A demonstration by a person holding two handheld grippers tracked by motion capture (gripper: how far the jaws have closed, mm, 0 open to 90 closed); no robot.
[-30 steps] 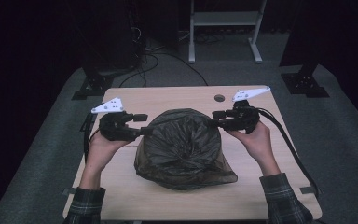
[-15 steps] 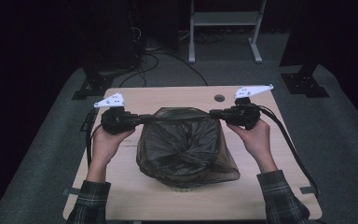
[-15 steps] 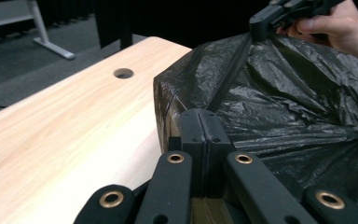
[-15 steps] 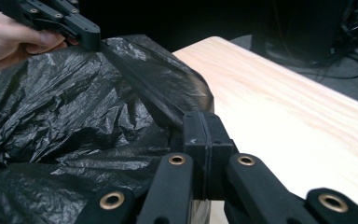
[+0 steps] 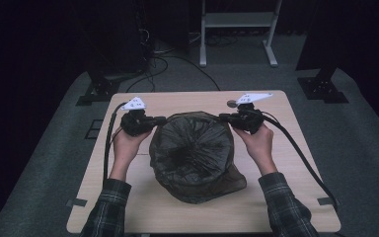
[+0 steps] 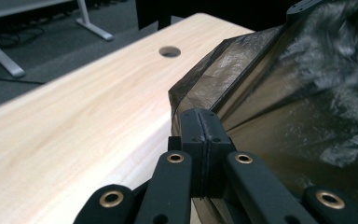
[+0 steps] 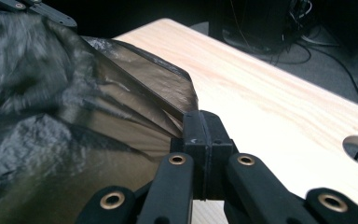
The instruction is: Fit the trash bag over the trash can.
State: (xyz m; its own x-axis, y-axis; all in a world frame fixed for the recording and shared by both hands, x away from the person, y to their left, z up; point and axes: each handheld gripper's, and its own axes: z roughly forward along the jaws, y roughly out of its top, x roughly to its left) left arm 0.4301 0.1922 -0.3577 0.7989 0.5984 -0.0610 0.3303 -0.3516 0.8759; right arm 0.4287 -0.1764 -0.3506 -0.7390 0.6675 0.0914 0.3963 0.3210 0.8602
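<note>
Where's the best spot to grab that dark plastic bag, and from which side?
By its thin rim, from the two opposite sides. The plastic bag is floppy with a wide open mouth, and only the edge is flat enough to pinch. The left hand-held gripper and right hand-held gripper are each shut on that rim, stretching it open.

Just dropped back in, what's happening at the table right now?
A person is working a dark plastic bag on the wooden table with a pair of tongs in each hand. The left tongs and the right tongs have each just closed on opposite sides of the bag's rim, pinching the thin film between their jaws. The rim is pulled wide between them, so the bag's mouth stands open, facing up.
</note>
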